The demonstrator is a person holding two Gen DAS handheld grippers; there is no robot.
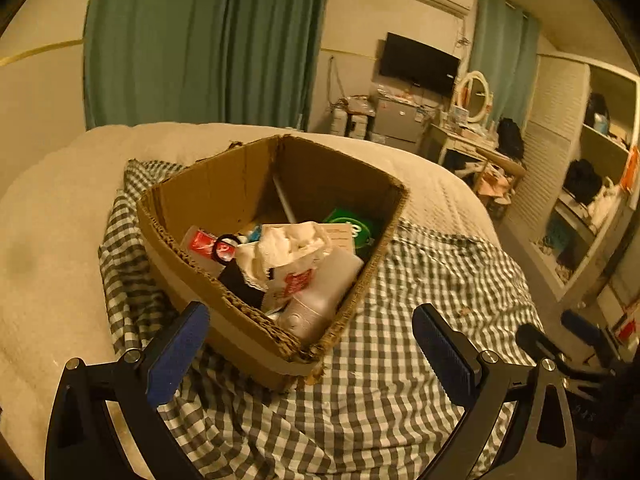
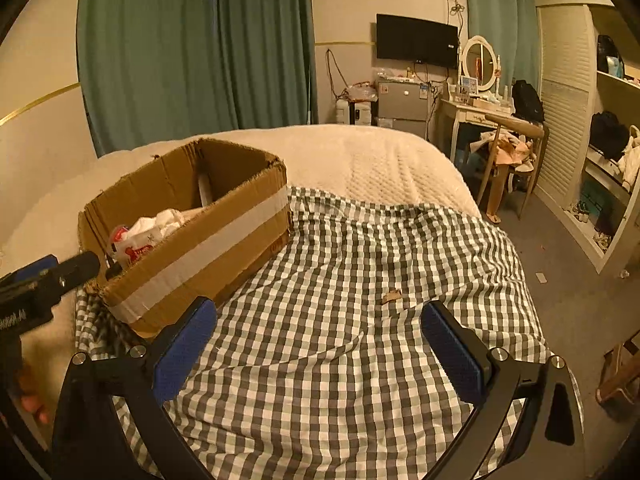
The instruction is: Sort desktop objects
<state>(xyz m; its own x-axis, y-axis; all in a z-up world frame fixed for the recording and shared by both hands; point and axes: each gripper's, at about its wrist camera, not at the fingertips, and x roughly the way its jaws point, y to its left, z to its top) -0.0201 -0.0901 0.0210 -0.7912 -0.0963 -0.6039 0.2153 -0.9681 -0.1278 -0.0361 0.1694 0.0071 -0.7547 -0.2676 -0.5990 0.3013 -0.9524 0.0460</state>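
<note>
While the open brown cardboard box [image 1: 224, 204] is sitting on the grey-and-white checked cloth [image 1: 420, 292] spread over the cream quilted bed [image 1: 48, 240], both tools are hovering just in front of it with nothing between their fingers. The left hand-held gripper [image 1: 310, 350] is pointing at the near corner of the box, its blue-padded jaws standing wide apart on either side of that corner without touching it. The right hand-held gripper [image 2: 318, 346] is hanging over bare checked cloth to the right of the box, its jaws likewise spread wide and empty. Inside the box, sorted things are lying heaped together: a crumpled white tissue pack with red print [image 1: 288, 256], a pale pink plastic bottle [image 1: 320, 300] lying against the near right wall, a green round-lidded container [image 1: 354, 226] by the far right wall, a small red-and-white packet [image 1: 202, 242] on the left, and a white stick [image 1: 284, 196] leaning in the back corner. A strip of white tape [image 2: 208, 256] is running along the box's outer side. A small brown scrap [image 2: 391, 296] is lying alone on the cloth, well apart from the box. From the right wrist view, fingertips of a person's hand [image 2: 34, 404] are showing at the lower left edge.
</note>
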